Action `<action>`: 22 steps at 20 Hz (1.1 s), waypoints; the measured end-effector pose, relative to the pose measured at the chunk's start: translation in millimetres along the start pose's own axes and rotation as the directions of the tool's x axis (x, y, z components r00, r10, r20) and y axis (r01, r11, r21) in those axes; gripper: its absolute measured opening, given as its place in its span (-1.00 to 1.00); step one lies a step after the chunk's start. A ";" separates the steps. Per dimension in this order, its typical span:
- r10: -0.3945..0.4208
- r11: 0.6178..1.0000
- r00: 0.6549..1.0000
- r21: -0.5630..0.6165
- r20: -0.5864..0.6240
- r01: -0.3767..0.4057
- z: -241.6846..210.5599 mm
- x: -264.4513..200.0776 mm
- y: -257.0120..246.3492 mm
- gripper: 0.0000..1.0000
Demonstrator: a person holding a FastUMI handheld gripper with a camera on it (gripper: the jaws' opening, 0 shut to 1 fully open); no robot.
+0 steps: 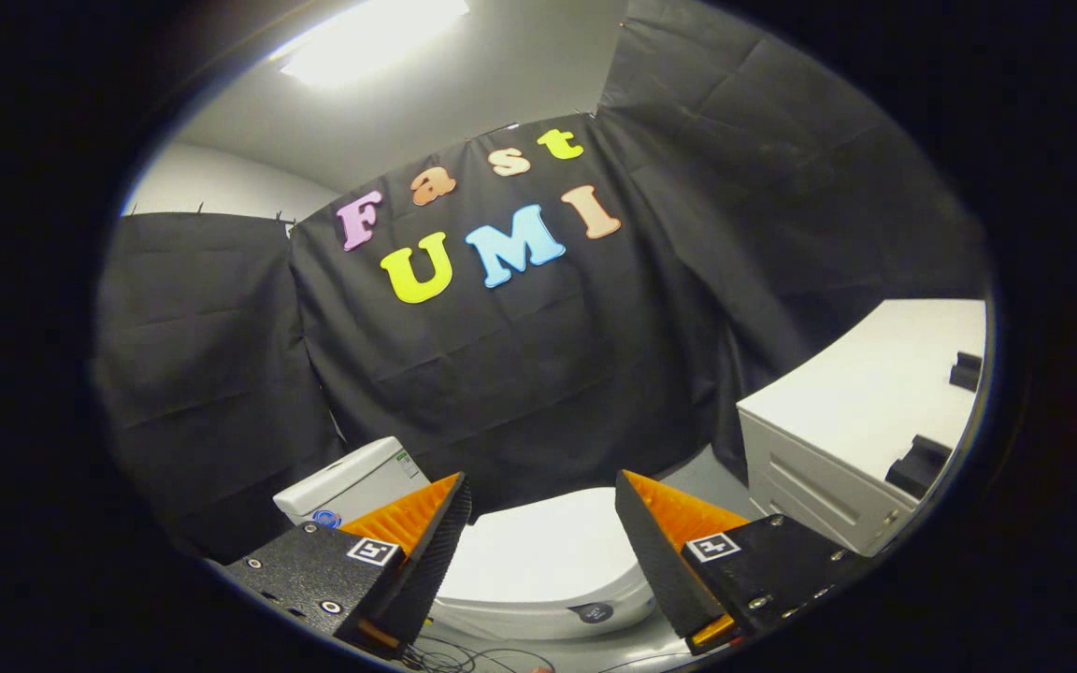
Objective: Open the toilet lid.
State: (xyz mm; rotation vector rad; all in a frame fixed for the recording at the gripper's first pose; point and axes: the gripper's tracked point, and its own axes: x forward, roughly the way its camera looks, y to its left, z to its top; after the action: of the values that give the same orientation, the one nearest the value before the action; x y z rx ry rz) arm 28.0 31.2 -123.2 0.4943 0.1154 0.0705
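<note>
The gripper (543, 509) has its fingers spread wide, holding nothing. The toilet lid (538, 556) is down, seen between them and a little beyond. The white box (351, 486) behind may be the tank.

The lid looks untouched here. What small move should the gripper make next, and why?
Probably lower and advance the gripper toward the front edge of the toilet lid. The lid lies closed and flat, seen between the open fingers, which hold nothing and touch nothing. The tank sits beyond it.
</note>
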 end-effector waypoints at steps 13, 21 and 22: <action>-0.086 0.923 0.969 0.348 -0.230 0.165 -145.3 30.8 -43.5 0.89; -0.147 0.870 0.920 0.394 -0.365 0.295 -223.8 43.1 -81.9 0.88; -0.137 0.862 0.918 0.411 -0.372 0.295 -229.8 44.4 -81.1 0.88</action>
State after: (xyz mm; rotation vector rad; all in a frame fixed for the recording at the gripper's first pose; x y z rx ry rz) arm 45.9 72.0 -366.9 0.9431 0.5301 -0.1034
